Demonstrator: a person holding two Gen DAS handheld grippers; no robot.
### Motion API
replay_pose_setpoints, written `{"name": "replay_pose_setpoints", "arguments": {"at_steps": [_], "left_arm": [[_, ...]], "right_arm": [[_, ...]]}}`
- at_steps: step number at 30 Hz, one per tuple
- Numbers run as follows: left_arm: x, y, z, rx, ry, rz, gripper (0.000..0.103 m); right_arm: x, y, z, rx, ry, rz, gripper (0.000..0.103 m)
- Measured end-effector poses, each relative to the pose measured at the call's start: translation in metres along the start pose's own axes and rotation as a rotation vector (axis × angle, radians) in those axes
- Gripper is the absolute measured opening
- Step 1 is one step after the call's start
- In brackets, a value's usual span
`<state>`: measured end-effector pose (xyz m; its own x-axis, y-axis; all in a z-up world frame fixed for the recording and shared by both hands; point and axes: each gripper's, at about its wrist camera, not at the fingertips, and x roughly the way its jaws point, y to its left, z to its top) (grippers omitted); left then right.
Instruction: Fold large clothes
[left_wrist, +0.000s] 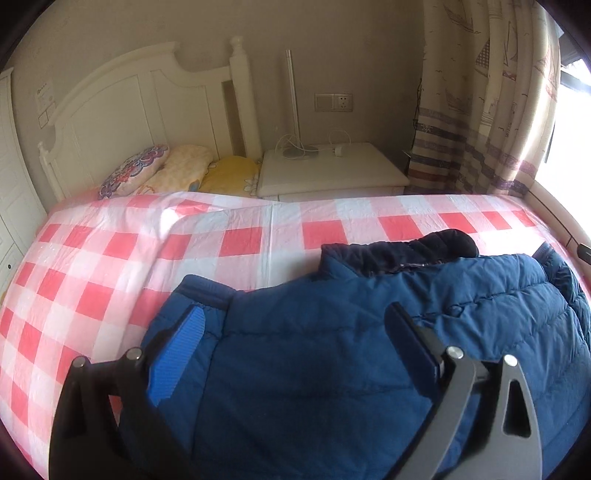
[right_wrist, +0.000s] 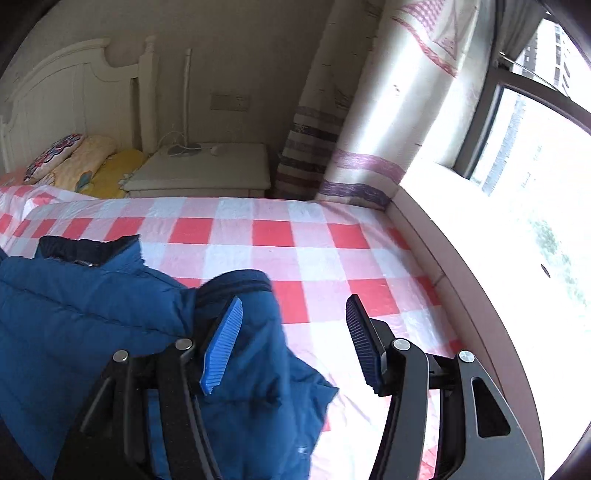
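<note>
Currently a blue padded jacket (left_wrist: 332, 350) is spread on the bed (left_wrist: 110, 251), which is covered by a red-and-white checked sheet, below the pillows (left_wrist: 162, 170). The left gripper (left_wrist: 295, 325) is held over the jacket, fingers spread wide, nothing pinched. The right gripper (right_wrist: 295, 332) is held at the jacket's sleeve (right_wrist: 251, 332), fingers parted, cloth lying loose between them.

One blue padded jacket (left_wrist: 332, 350) lies at the lower centre of the frame; three pillows (left_wrist: 177, 171) sit in a row at mid left; one white nightstand (left_wrist: 332, 173) stands centre; one lamp (left_wrist: 293, 103) stands on it; one wall socket plate (left_wrist: 333, 102) above.
</note>
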<state>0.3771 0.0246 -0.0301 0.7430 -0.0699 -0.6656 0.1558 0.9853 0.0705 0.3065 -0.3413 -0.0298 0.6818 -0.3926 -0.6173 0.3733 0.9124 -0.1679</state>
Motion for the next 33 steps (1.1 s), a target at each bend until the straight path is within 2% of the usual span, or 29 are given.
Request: {"name": "replay_pose_setpoints", "arguments": {"at_steps": [3, 5, 6, 7, 8, 11, 14, 15, 20, 26, 33], "left_arm": [[0.009, 0.009, 0.014, -0.084, 0.028, 0.003, 0.098], [0.010, 0.003, 0.023, -0.123, 0.030, -0.034, 0.098], [0.010, -0.004, 0.026, -0.120, 0.030, -0.037, 0.098], [0.012, -0.014, 0.028, -0.095, 0.034, -0.024, 0.098], [0.015, -0.025, 0.029, -0.053, 0.041, 0.002, 0.098], [0.035, -0.045, 0.024, 0.052, 0.079, 0.068, 0.098], [0.060, -0.042, 0.013, 0.028, 0.150, 0.023, 0.098], [0.066, -0.042, 0.009, 0.025, 0.160, 0.021, 0.099], [0.077, -0.049, -0.002, 0.044, 0.149, 0.049, 0.101], [0.081, -0.044, -0.003, 0.016, 0.154, 0.027, 0.101], [0.082, -0.045, -0.003, 0.018, 0.157, 0.032, 0.102]], "right_arm": [[-0.024, -0.006, 0.003, 0.017, -0.074, 0.082, 0.053], [-0.043, 0.024, 0.011, -0.028, -0.117, 0.213, 0.056], [-0.048, 0.042, 0.015, -0.061, -0.126, 0.305, 0.056], [-0.049, 0.064, 0.019, -0.096, -0.121, 0.370, 0.057], [-0.048, 0.088, 0.022, -0.135, -0.105, 0.393, 0.057], [-0.021, 0.143, 0.020, -0.246, -0.024, 0.407, 0.056], [0.020, 0.174, 0.002, -0.330, 0.123, 0.406, 0.057], [0.027, 0.177, -0.004, -0.330, 0.140, 0.408, 0.058], [0.035, 0.177, -0.010, -0.314, 0.159, 0.420, 0.060], [0.042, 0.174, -0.010, -0.288, 0.171, 0.441, 0.060], [0.035, 0.182, -0.011, -0.333, 0.157, 0.380, 0.063]]}}
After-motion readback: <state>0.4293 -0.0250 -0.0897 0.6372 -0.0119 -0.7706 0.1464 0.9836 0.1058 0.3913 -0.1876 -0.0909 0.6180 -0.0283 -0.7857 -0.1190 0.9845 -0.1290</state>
